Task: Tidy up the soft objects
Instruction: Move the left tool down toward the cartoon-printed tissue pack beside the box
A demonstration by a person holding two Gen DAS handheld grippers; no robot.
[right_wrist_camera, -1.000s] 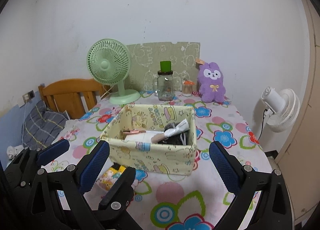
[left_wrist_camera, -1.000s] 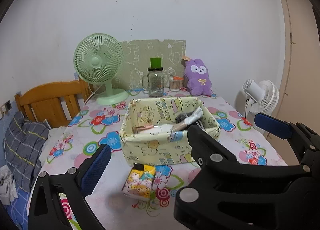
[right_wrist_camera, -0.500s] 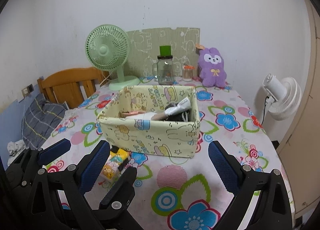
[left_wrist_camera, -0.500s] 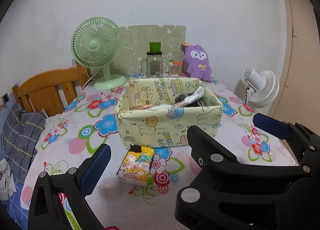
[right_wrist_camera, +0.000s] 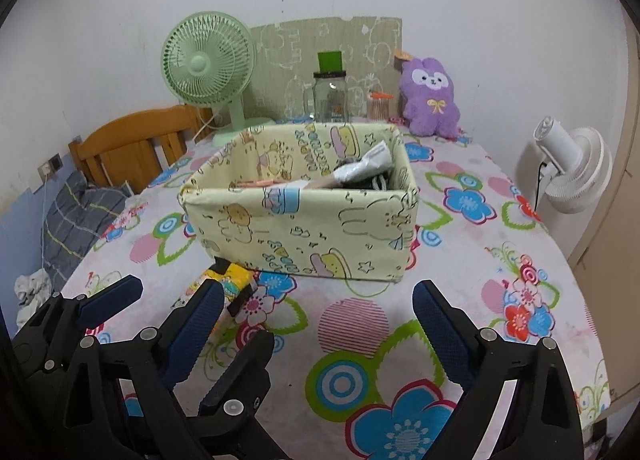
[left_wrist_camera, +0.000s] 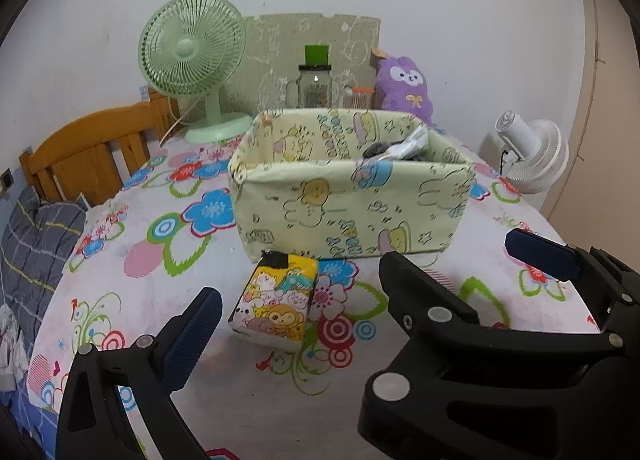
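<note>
A soft packet (left_wrist_camera: 276, 304) printed with cartoon animals lies on the flowered tablecloth, touching the front of the pale yellow fabric basket (left_wrist_camera: 352, 199). My left gripper (left_wrist_camera: 316, 312) hovers open just in front of the packet, which sits between its finger lines. My right gripper (right_wrist_camera: 318, 300) is beside it on the right, overlapping it. Its jaws are wide and closing slightly with nothing between them. In the right wrist view the packet (right_wrist_camera: 232, 280) peeks out behind my left blue pad, and the basket (right_wrist_camera: 300, 227) holds several items. A purple plush toy (right_wrist_camera: 430, 95) stands at the back.
A green table fan (left_wrist_camera: 192, 59), a glass jar with a green lid (left_wrist_camera: 315, 79) and a patterned board stand along the wall. A white fan (right_wrist_camera: 572, 171) stands off the table's right edge. A wooden headboard (left_wrist_camera: 92, 147) and grey plaid bedding (left_wrist_camera: 36, 240) lie to the left.
Both grippers have sunk toward the table and tipped downward. The basket and packet now look larger and closer. The right jaws have narrowed slightly.
</note>
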